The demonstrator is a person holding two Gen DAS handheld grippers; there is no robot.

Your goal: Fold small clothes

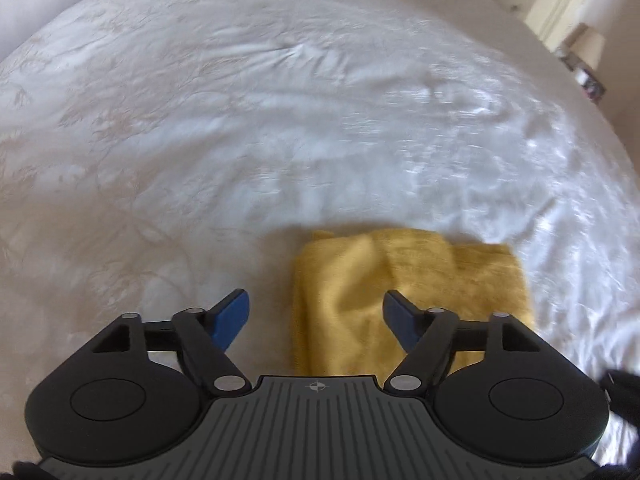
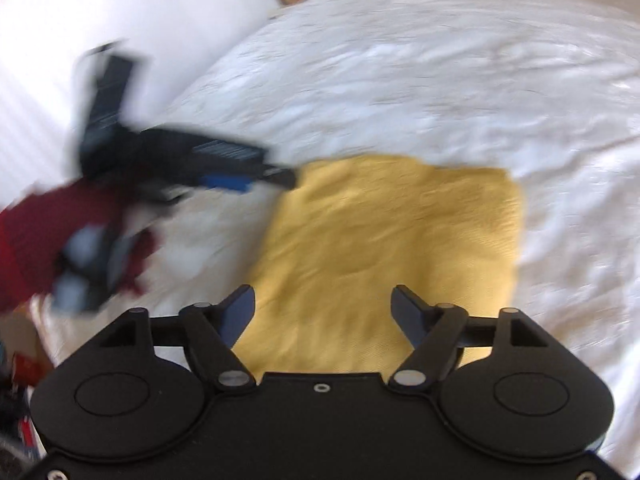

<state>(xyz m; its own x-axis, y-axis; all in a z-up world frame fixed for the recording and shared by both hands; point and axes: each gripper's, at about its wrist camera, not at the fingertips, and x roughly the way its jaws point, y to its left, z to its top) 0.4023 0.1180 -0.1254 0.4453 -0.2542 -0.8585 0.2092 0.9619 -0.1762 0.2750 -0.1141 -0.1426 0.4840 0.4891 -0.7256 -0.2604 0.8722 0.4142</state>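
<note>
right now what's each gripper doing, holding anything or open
Left gripper: open, holding nothing, above the yellow cloth.
Right gripper: open, holding nothing, above the same cloth on the white bedspread.

both wrist views downward, sharing yellow cloth (image 1: 408,292)

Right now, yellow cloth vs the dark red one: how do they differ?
The yellow cloth lies folded into a neat, flat rectangle in the middle of the white bedspread; the dark red cloth is bunched up at the bed's left edge. The yellow cloth shows whole, with the right tool open above it; the dark red cloth is blurred and partly hidden behind the left tool. Neither is gripped; both rest on the bedspread.
</note>
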